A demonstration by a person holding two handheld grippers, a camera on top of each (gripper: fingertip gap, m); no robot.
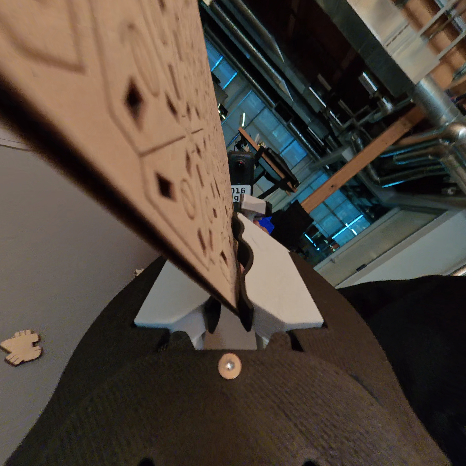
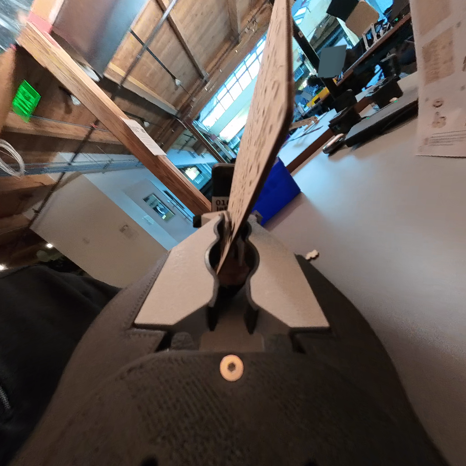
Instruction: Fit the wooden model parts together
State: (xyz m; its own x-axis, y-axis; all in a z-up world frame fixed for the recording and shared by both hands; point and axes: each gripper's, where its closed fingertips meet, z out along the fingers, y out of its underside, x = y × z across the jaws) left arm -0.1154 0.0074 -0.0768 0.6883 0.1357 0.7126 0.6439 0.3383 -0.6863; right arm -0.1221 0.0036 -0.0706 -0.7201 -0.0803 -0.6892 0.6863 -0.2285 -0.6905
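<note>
Between left claw (image 1: 235,242) pads: wooden panel (image 1: 126,113), top cropped, blurred.

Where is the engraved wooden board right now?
Both wrist views show the wooden board off the table, on edge, between the left gripper and the right gripper, which face each other.

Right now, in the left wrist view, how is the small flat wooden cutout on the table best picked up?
The cutout lies flat and thin on the table, offering no face from the side. Probably come from straight above, jaws closing on its edges across the narrower middle between the notched lobes.
</note>
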